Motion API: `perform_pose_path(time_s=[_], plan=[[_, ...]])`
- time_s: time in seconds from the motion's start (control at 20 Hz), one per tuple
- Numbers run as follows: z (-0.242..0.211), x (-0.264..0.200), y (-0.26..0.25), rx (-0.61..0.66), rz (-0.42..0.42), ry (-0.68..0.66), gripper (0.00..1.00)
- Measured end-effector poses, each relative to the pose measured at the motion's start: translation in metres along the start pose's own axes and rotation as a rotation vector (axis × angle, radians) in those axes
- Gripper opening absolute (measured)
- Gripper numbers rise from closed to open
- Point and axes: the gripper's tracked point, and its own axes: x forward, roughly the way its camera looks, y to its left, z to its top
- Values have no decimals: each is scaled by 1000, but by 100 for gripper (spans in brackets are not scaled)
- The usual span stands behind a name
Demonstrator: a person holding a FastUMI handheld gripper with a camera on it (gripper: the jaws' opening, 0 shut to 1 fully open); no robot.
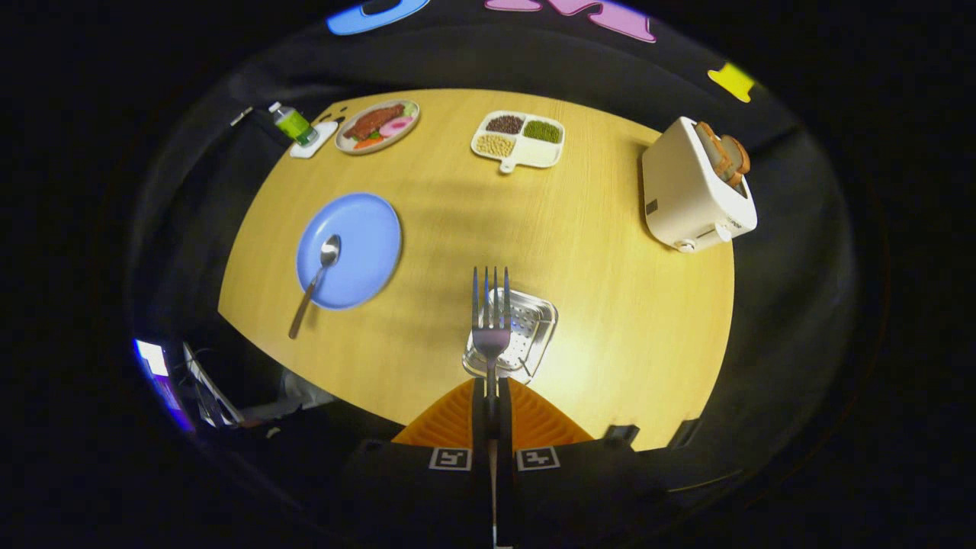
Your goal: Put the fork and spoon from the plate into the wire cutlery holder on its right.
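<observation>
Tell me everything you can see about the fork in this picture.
The fork looks like shiny metal, with four straight tines and a slim handle. The hand-held gripper is shut on its handle, both fingers pressed against it, so it points straight forward along them. It hangs in the air above the table, tines over the wire cutlery holder, which appears below and behind it. Whether it touches the holder cannot be told. It is off the blue plate.

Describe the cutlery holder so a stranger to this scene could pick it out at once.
Start at the round wooden table and go to its near edge, right of the blue plate that holds the spoon. The cutlery holder sits there, beneath the fork gripped in the gripper. It is the only shiny, perforated metal basket.
</observation>
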Motion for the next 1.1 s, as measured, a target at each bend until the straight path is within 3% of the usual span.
perform_pose_path(time_s=[0.5,0.7,1.1], plan=[[-24,34,-14,-138,2,427,7],[-24,46,-25,-203,-57,582,7],[-17,68,-24,-304,-76,755,7]])
